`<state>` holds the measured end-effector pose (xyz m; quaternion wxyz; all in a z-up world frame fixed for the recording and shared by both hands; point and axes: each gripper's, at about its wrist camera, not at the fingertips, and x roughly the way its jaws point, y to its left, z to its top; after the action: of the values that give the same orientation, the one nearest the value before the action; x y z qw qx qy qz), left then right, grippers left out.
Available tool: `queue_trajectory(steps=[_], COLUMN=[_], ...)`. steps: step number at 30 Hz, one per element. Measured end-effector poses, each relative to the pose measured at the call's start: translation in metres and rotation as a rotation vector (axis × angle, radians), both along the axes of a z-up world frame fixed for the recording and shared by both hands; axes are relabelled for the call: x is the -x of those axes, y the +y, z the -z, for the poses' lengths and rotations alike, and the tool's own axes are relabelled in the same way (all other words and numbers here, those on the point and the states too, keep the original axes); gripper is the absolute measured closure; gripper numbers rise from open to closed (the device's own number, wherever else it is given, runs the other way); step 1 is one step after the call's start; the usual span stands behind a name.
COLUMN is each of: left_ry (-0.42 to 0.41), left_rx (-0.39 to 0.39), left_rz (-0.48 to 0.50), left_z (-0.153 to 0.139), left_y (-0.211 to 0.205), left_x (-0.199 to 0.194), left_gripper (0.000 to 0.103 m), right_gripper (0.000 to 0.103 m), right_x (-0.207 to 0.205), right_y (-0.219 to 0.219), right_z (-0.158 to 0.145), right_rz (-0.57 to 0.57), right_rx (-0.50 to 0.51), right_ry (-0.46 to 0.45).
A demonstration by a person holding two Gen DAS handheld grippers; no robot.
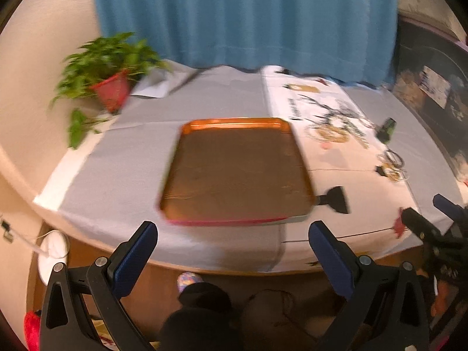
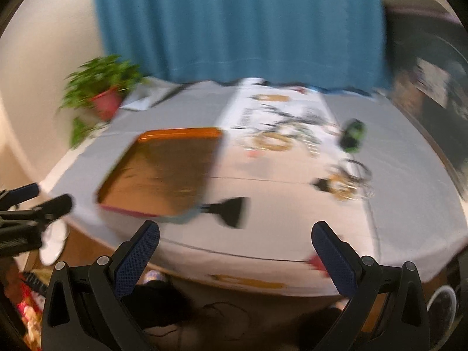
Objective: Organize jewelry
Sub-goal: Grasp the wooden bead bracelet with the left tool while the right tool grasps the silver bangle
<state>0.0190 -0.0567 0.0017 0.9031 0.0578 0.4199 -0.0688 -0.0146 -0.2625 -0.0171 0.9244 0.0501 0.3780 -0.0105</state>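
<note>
An orange tray (image 1: 204,125) lies empty on the grey-covered table; it also shows in the right wrist view (image 2: 140,139). A small heap of gold and silver jewelry (image 1: 392,165) lies to the tray's right, blurred in the right wrist view (image 2: 346,180). My left gripper (image 1: 232,234) is open and empty, held off the table's near edge in front of the tray. My right gripper (image 2: 235,234) is open and empty, also off the near edge, to the right of the tray. The right gripper also shows in the left wrist view (image 1: 430,213).
A green and black object (image 1: 386,128) stands behind the jewelry. A potted plant in a red pot (image 1: 112,90) stands at the far left corner. A printed white cloth (image 1: 321,111) covers the table's right part. A blue curtain (image 1: 242,17) hangs behind.
</note>
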Motion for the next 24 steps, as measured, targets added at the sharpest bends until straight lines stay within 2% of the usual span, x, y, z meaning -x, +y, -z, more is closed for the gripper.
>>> queue_trajectory(steps=[5, 11, 13, 16, 21, 24], left_ry=[0.063, 0.04, 0.059, 0.129, 0.2, 0.234], left_rx=[0.013, -0.032, -0.062, -0.094, -0.113, -0.106], left_rz=[0.091, 0.188, 0.217, 0.243, 0.245, 0.245], left_z=[0.009, 0.01, 0.019, 0.039, 0.07, 0.084], left_y=[-0.061, -0.146, -0.169, -0.198, -0.223, -0.231], left_x=[-0.038, -0.105, -0.128, -0.163, -0.201, -0.215], left_gripper=[0.0, 0.0, 0.0, 0.0, 0.001, 0.008], right_gripper=[0.0, 0.0, 0.0, 0.0, 0.0, 0.0], right_x=[-0.013, -0.045, -0.063, -0.092, -0.133, -0.156], right_y=[-0.083, -0.173, -0.191, -0.215, -0.238, -0.244], right_z=[0.015, 0.032, 0.04, 0.053, 0.073, 0.089], right_rz=[0.152, 0.26, 0.273, 0.283, 0.302, 0.292], right_rx=[0.024, -0.016, -0.03, -0.042, -0.035, -0.007], right_ry=[0.019, 0.036, 0.059, 0.091, 0.141, 0.189])
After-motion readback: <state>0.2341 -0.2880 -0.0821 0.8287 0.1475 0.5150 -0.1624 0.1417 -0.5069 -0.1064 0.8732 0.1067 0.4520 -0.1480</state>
